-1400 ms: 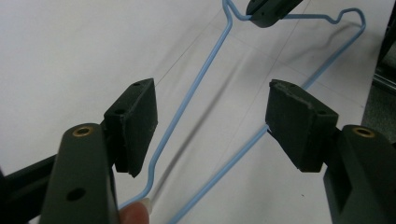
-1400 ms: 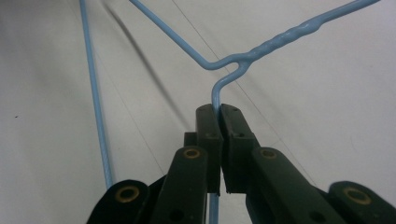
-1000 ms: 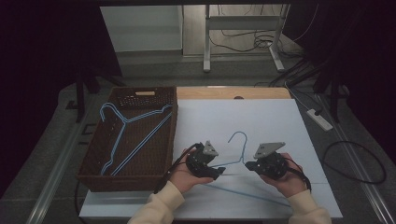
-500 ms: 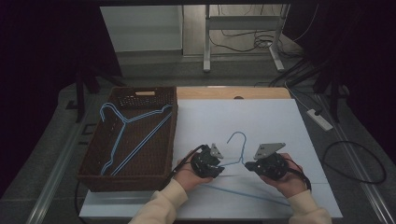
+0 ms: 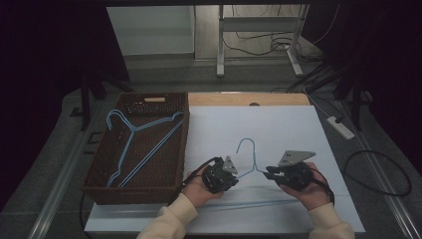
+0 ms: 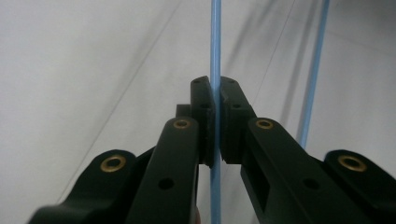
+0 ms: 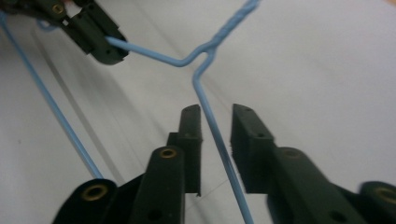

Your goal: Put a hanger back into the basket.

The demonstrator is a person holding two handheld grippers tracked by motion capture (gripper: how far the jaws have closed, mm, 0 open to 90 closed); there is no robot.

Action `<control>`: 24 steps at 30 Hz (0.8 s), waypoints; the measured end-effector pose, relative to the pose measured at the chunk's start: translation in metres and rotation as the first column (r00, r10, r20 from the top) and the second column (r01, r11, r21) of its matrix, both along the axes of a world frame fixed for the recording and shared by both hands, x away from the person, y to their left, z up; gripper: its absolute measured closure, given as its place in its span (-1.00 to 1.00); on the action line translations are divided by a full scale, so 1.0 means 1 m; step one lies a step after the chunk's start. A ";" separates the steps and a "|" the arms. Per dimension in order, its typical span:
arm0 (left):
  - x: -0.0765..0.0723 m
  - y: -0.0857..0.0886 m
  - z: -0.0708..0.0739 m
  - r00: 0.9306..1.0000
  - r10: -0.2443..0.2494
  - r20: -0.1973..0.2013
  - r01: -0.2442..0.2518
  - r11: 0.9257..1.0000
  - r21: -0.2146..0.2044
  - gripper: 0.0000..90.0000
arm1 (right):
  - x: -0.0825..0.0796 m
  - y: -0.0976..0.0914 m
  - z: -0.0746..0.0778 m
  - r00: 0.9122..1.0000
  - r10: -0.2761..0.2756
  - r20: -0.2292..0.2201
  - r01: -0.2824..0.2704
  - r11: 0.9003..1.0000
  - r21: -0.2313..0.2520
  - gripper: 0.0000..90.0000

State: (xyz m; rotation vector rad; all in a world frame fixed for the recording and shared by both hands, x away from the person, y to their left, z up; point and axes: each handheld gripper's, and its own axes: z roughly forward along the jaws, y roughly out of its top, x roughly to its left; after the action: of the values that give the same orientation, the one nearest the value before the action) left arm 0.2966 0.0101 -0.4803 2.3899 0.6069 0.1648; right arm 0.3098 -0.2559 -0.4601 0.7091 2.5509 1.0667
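Note:
A light blue wire hanger (image 5: 246,144) lies on the white table top (image 5: 278,124), hook pointing away from me. My left gripper (image 5: 237,175) is shut on the hanger's left shoulder wire (image 6: 215,37), which runs straight up between its closed jaws (image 6: 215,88). My right gripper (image 5: 268,173) stands open around the right shoulder wire (image 7: 205,51), just below the twisted neck. That wire passes through the gap between the jaws (image 7: 215,114). The left gripper (image 7: 100,39) also appears at the top left of the right gripper view, clamped on the wire.
A dark wicker basket (image 5: 185,139) stands left of the white sheet and holds blue hangers (image 5: 134,144). A wooden strip (image 5: 249,99) edges the table's far side. On the floor to the right lie a power strip (image 5: 341,127) and a looped cable (image 5: 378,172).
My left hand and gripper have shifted slightly right along the hanger. The right gripper has stayed where it was.

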 end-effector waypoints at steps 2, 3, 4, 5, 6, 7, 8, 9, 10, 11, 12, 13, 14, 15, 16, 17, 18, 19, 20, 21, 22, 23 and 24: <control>-0.003 0.003 0.004 1.000 0.013 0.003 -0.013 1.000 -0.023 0.91 | 0.000 -0.004 0.002 1.000 -0.021 0.015 0.021 0.999 0.033 0.42; -0.003 0.004 0.006 1.000 0.012 0.007 -0.011 0.999 -0.030 0.91 | -0.001 -0.007 0.003 0.999 -0.039 0.029 0.037 0.998 0.058 0.34; -0.004 0.005 0.008 1.000 0.016 0.007 -0.016 0.999 -0.043 0.91 | -0.001 -0.008 0.004 0.998 -0.049 0.036 0.046 0.996 0.072 0.30; -0.006 0.007 0.011 1.000 0.022 0.008 -0.022 0.998 -0.059 0.91 | -0.002 -0.010 0.005 0.997 -0.059 0.043 0.055 0.995 0.089 0.28; -0.007 0.009 0.014 0.999 0.033 0.010 -0.033 0.997 -0.077 0.92 | -0.003 -0.012 0.007 0.996 -0.068 0.051 0.062 0.992 0.110 0.24; -0.009 0.011 0.017 0.999 0.041 0.016 -0.039 0.995 -0.089 0.92 | -0.004 -0.015 0.009 0.995 -0.082 0.057 0.074 0.988 0.132 0.20; -0.010 0.012 0.019 0.999 0.049 0.020 -0.046 0.994 -0.098 0.92 | -0.005 -0.018 0.010 0.993 -0.096 0.063 0.086 0.985 0.147 0.16; -0.011 0.015 0.022 0.998 0.055 0.025 -0.052 0.992 -0.111 0.92 | -0.005 -0.020 0.010 0.992 -0.107 0.064 0.096 0.983 0.157 0.14; -0.013 0.018 0.025 0.997 0.069 0.020 -0.066 0.989 -0.135 0.92 | -0.006 -0.023 0.011 0.991 -0.119 0.062 0.106 0.979 0.173 0.13; -0.014 0.020 0.027 0.997 0.075 0.021 -0.071 0.987 -0.147 0.92 | -0.007 -0.027 0.011 0.989 -0.135 0.063 0.121 0.976 0.183 0.12; -0.014 0.023 0.029 0.996 0.082 0.020 -0.077 0.984 -0.158 0.92 | -0.007 -0.029 0.011 0.988 -0.141 0.061 0.127 0.973 0.191 0.10; -0.014 0.023 0.029 0.996 0.082 0.020 -0.077 0.984 -0.158 0.92 | -0.008 -0.031 0.011 0.987 -0.148 0.058 0.134 0.972 0.194 0.10; -0.016 0.027 0.033 0.995 0.099 0.017 -0.094 0.979 -0.179 0.92 | -0.008 -0.034 0.010 0.986 -0.156 0.060 0.141 0.969 0.203 0.08; -0.017 0.030 0.035 0.994 0.105 0.014 -0.100 0.976 -0.193 0.92 | -0.009 -0.035 0.010 0.985 -0.161 0.059 0.146 0.968 0.203 0.08; -0.017 0.033 0.037 0.994 0.111 0.014 -0.106 0.973 -0.205 0.92 | -0.009 -0.037 0.010 0.985 -0.165 0.060 0.149 0.967 0.206 0.07; -0.018 0.036 0.040 0.992 0.122 0.015 -0.115 0.968 -0.223 0.92 | -0.009 -0.038 0.010 0.984 -0.169 0.060 0.153 0.966 0.210 0.07; -0.018 0.036 0.040 0.992 0.122 0.015 -0.115 0.968 -0.223 0.92 | -0.010 -0.040 0.009 0.984 -0.172 0.056 0.156 0.964 0.216 0.06; -0.020 0.041 0.044 0.991 0.133 0.013 -0.125 0.960 -0.250 0.92 | -0.010 -0.041 0.009 0.983 -0.175 0.055 0.159 0.962 0.220 0.05; -0.021 0.044 0.047 0.990 0.138 0.013 -0.129 0.956 -0.262 0.92 | -0.010 -0.041 0.009 0.983 -0.176 0.054 0.161 0.962 0.220 0.04; -0.021 0.048 0.050 0.989 0.145 0.011 -0.136 0.950 -0.282 0.92 | -0.010 -0.042 0.008 0.983 -0.178 0.053 0.162 0.961 0.225 0.04; -0.022 0.049 0.052 0.989 0.150 0.011 -0.140 0.946 -0.292 0.92 | -0.011 -0.042 0.008 0.982 -0.181 0.052 0.165 0.961 0.222 0.03; -0.022 0.049 0.052 0.989 0.150 0.011 -0.140 0.946 -0.292 0.92 | -0.011 -0.043 0.007 0.982 -0.181 0.050 0.166 0.961 0.220 0.02; -0.023 0.055 0.057 0.987 0.162 0.014 -0.149 0.936 -0.318 0.92 | -0.011 -0.043 0.006 0.983 -0.179 0.046 0.165 0.961 0.224 0.02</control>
State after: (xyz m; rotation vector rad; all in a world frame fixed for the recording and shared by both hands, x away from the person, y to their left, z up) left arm 0.2732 0.0647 -0.4237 2.0255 0.7448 0.1700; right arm 0.2990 -0.2989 -0.4539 0.9174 2.2898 1.3009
